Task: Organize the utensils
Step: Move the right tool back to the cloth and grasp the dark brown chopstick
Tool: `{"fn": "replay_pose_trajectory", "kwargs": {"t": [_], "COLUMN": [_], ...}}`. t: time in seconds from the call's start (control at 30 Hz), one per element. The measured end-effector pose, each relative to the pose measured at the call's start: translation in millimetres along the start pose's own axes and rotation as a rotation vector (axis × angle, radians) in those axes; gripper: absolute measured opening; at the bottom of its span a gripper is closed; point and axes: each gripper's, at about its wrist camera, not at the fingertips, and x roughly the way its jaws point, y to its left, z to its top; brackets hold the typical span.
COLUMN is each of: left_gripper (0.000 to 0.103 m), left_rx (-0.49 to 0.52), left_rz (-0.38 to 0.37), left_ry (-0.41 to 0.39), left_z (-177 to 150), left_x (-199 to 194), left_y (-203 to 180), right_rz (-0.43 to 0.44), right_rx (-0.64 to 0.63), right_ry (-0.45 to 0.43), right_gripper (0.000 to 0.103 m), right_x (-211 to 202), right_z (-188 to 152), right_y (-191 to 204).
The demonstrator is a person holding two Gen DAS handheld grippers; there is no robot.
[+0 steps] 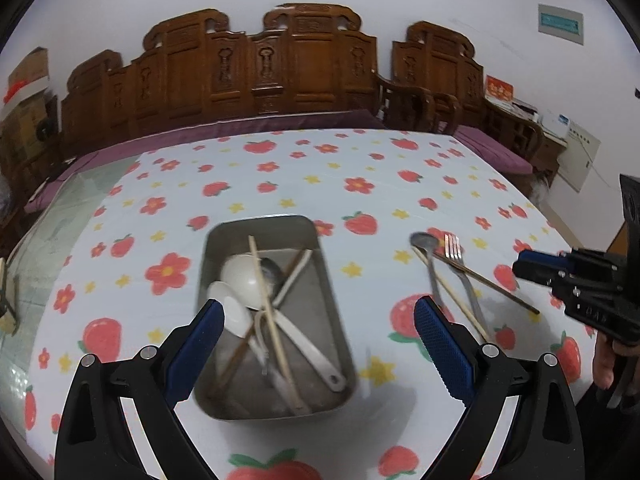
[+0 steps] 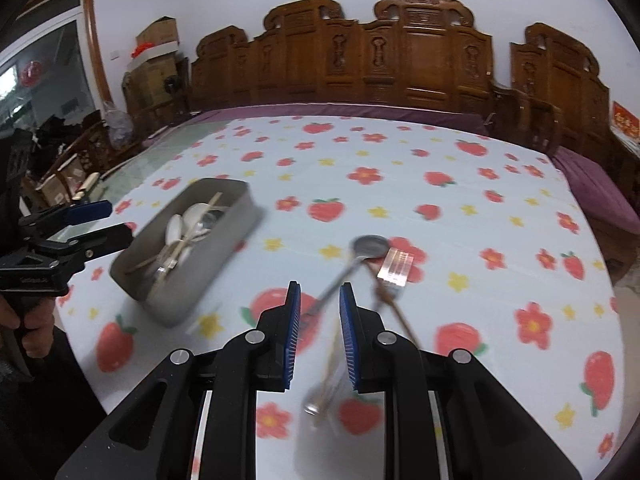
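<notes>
A grey metal tray (image 1: 256, 232) stands on the table and holds white spoons (image 1: 240, 276), a metal spoon and several chopsticks (image 1: 272, 320). My left gripper (image 1: 318, 308) hangs open and wide over the tray's near half, with nothing between its pads. To the right of the tray a metal spoon (image 1: 424, 242), a fork (image 1: 454, 248) and chopsticks (image 1: 480, 280) lie loose on the cloth. My right gripper (image 2: 320, 294) hovers above the spoon (image 2: 370, 246), fork (image 2: 396, 266) and chopsticks (image 2: 394, 308). Its jaws stand a narrow gap apart and hold nothing. The tray (image 2: 216, 256) lies to its left.
A strawberry and flower tablecloth (image 1: 360, 168) covers the table. A carved wooden bench (image 1: 280, 68) with purple cushions runs behind the far edge. A person's hand (image 1: 604, 364) holds the right gripper (image 1: 524, 266) at the table's right side. The left gripper (image 2: 118, 220) shows at the left edge.
</notes>
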Motion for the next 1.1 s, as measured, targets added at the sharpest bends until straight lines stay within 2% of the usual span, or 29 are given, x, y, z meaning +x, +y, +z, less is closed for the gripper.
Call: {"fn": "replay_pose_trajectory", "kwargs": {"t": [0.13, 0.37, 0.57, 0.8, 0.93, 0.97, 1.03, 1.1], "left_gripper": [0.092, 0.092, 0.092, 0.092, 0.092, 0.092, 0.092, 0.092], "left_rx": [0.018, 0.046, 0.063, 0.062, 0.079, 0.084, 0.097, 0.115], "left_rz": [-0.017, -0.056, -0.054, -0.045, -0.037, -0.035, -0.03, -0.018], "left_ry": [0.007, 0.009, 0.024, 0.033, 0.034, 0.034, 0.031, 0.026], "left_z": [-4, -12, -19, -26, -28, -29, -28, -28], "left_x": [4, 10, 17, 21, 22, 23, 23, 23], "left_y": [-16, -43, -53, -58, -63, -64, -67, -71], "right_rz": [-0.054, -0.083, -0.109, -0.095, -0.08, -0.085, -0.093, -0.079], "right_rx": [0.0, 0.046, 0.011, -0.022, -0.036, -0.051, -0.083, -0.089], "right_ry": [0.007, 0.036, 0.098, 0.137, 0.188, 0.212, 0.214, 0.223], "right_gripper": [0.027, 0.027, 0.027, 0.027, 0.026, 0.025, 0.009, 0.007], "right_x": [-1, 16, 39, 60, 72, 75, 73, 68], "right_z": [-10, -26, -37, -33, -35, -38, -40, -45], "right_y": [-20, -49, -50, -52, -53, -52, -47, -44]}}
